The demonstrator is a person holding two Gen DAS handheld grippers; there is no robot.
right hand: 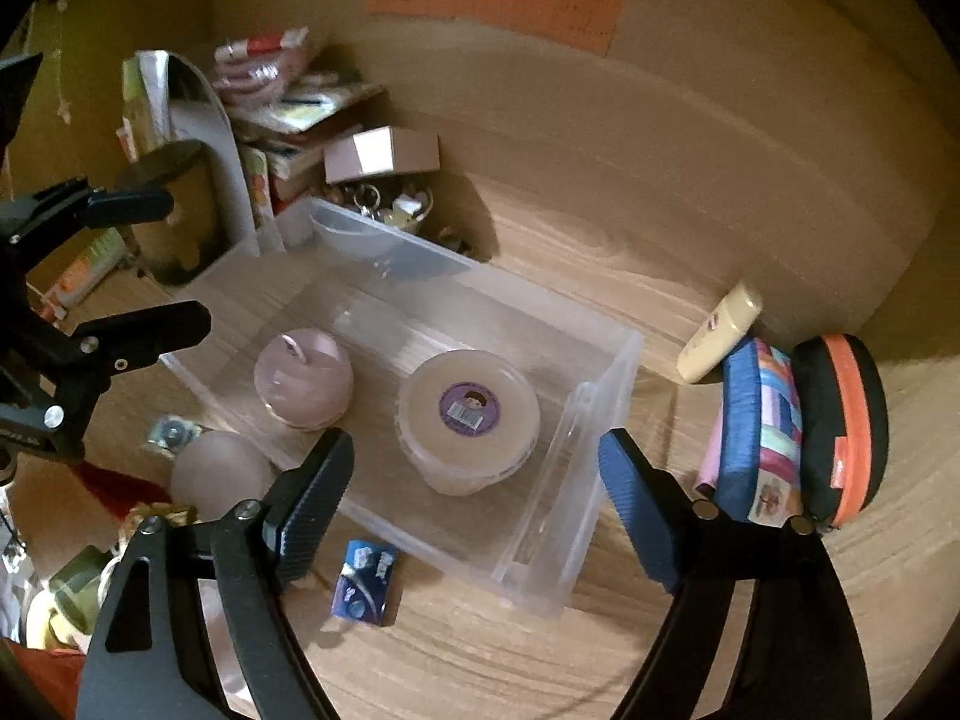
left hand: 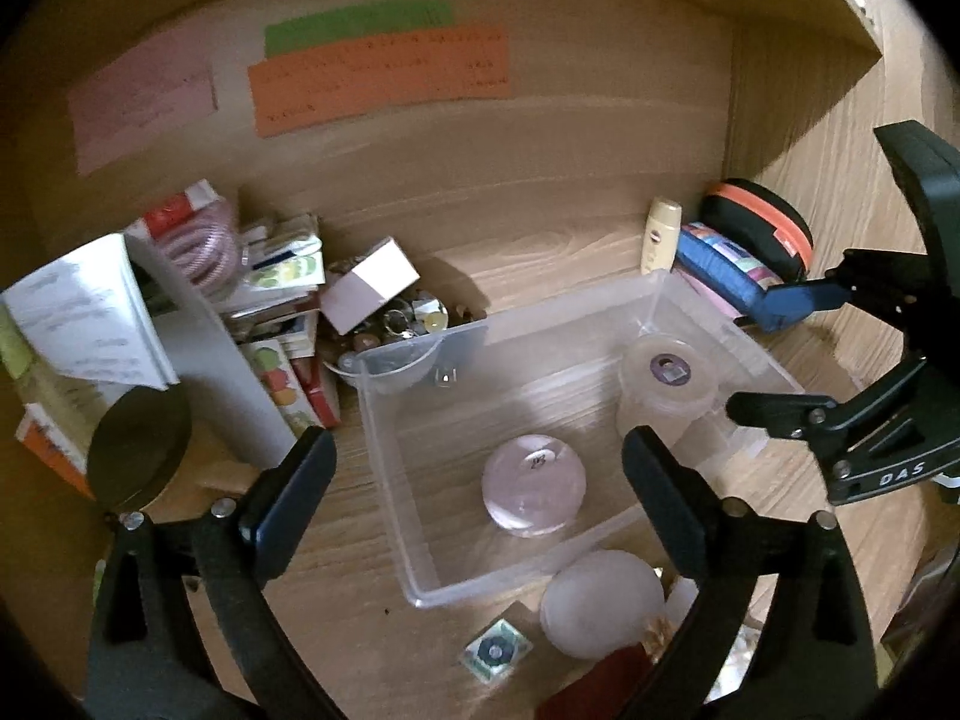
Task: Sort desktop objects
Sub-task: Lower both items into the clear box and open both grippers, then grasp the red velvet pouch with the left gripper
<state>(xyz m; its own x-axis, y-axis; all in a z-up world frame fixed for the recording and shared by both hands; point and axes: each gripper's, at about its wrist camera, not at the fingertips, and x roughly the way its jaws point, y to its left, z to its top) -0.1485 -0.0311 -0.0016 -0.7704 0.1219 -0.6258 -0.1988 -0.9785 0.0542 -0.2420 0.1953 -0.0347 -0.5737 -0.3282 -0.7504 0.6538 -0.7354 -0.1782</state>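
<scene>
A clear plastic bin (left hand: pixel 384 450) (right hand: pixel 606 396) stands on the wooden desk. Inside it lie a pink round jar (left hand: pixel 534 492) (right hand: pixel 303 381) and a round tub with a purple label (left hand: pixel 666 384) (right hand: pixel 468 420). My left gripper (left hand: pixel 480 468) is open and empty above the bin's near side. My right gripper (right hand: pixel 474 474) is open and empty over the bin's near edge; it also shows in the left wrist view (left hand: pixel 780 354). A frosted round jar (left hand: pixel 600 600) (right hand: pixel 219 474) and a small square packet (left hand: pixel 495 651) lie outside the bin.
Books and boxes are piled at the left (left hand: pixel 198 300). A bowl of trinkets (left hand: pixel 396 330) sits behind the bin. A cream tube (right hand: pixel 717 330), a blue patterned pouch (right hand: pixel 759 426) and a black-orange case (right hand: pixel 846 426) lie to the right. A blue packet (right hand: pixel 363 582) lies in front.
</scene>
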